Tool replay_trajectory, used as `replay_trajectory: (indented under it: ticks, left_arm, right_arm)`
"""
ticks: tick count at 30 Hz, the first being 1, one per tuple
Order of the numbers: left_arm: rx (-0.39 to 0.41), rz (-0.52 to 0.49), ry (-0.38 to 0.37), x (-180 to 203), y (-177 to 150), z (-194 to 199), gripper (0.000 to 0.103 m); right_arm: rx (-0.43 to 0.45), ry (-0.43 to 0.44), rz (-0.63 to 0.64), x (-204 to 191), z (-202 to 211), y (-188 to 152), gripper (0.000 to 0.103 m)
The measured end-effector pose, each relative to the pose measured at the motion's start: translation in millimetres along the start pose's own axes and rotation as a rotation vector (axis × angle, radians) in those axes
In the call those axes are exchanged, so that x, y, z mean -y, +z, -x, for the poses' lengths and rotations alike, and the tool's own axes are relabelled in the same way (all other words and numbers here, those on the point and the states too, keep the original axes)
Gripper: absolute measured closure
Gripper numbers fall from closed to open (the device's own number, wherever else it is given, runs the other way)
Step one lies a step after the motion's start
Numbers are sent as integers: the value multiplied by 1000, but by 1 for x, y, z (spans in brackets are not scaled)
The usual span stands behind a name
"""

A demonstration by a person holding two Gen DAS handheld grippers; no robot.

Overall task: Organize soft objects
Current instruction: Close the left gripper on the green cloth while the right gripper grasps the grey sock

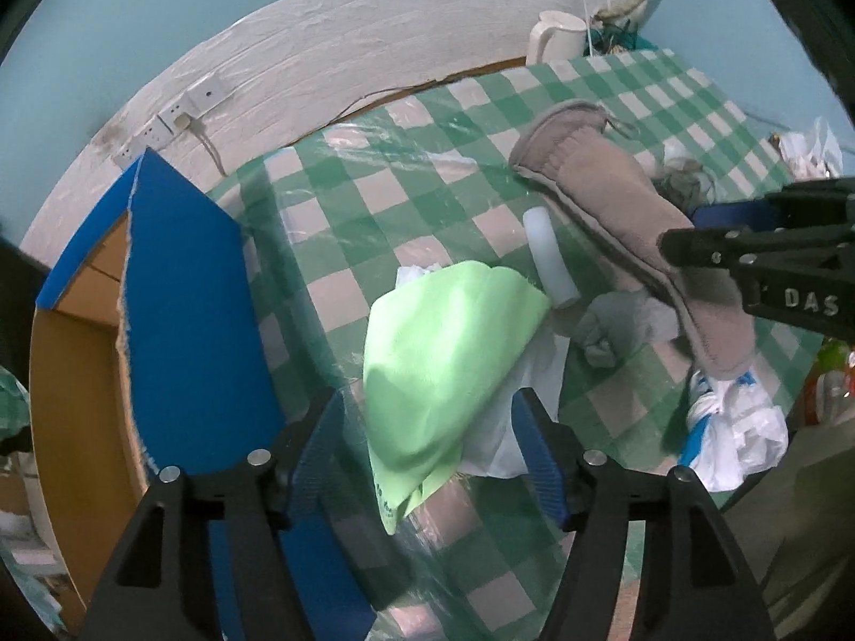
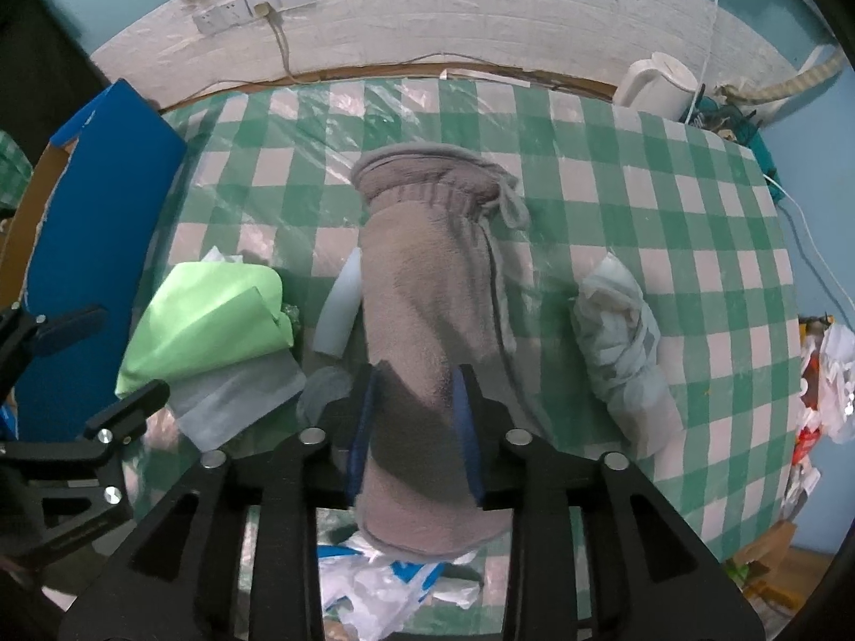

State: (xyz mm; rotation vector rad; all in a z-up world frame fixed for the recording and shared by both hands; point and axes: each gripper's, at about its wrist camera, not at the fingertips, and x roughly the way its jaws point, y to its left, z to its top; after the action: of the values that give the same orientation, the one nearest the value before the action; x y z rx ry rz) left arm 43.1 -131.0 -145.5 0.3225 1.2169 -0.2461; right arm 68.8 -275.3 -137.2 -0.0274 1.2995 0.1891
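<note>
From the left wrist camera, the left gripper (image 1: 427, 459) points steeply down over a table spread with a green-and-white checked cloth (image 1: 342, 224) under clear plastic film. Its blue-padded jaws stand apart, released, with a light green cloth (image 1: 443, 352) lying between them; neither pad presses on the fabric. The green cloth rests on a white sheet (image 1: 513, 427) on the table. Just beyond it lies a white cylinder (image 1: 550, 256), beside a small grey cloth (image 1: 620, 326) and a long taupe fleece garment (image 1: 614, 197) that runs diagonally across the checks. The right gripper (image 1: 759, 267) enters from the right edge, over the near end of that garment. A crumpled white-and-blue plastic bag (image 1: 732, 427) sits near the table's edge. At left stands an open cardboard box with blue flaps (image 1: 192, 320); a white kettle (image 1: 556, 37) sits at the far corner against a white wall bearing sockets (image 1: 181, 112).

From the right wrist camera, the right gripper (image 2: 414, 427) straddles the near end of the taupe fleece garment (image 2: 427, 294), whose drawstring waistband points toward the wall. The pads sit against the fabric on both sides, though whether they grip it or merely touch it cannot be told. The light green cloth (image 2: 214, 315) lies to the left, a bundled pale cloth (image 2: 620, 342) to the right, and the left gripper (image 2: 107, 379) shows at the left edge.
</note>
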Motion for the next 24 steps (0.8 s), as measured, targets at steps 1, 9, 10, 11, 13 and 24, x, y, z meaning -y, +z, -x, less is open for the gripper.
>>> replay_trajectory:
  ticks: [1,9,10,11,13,24]
  left_arm:
    - [-3,-5,6,1,0,-2,36]
    - [-29,7,8,-1,2,-14,36]
    - [-34,9,1,-2,2,-15,36]
    - [-38,12,-7,-2,2,-16,36]
    - [-42,11,-17,-2,1,-18,35]
    - [-75,-3,4,0,1,-34,33]
  right_arm:
    - [-1,-3,-1,1,-1,0,65]
    - [-4,-46,-1,5,-4,2,39]
    - [-6,-49,0,6,-5,2,38]
    - [-7,-55,2,6,-7,2,38]
    - [-14,-65,3,8,-10,2,38]
    - [-18,-63,-11,14,-14,1,37]
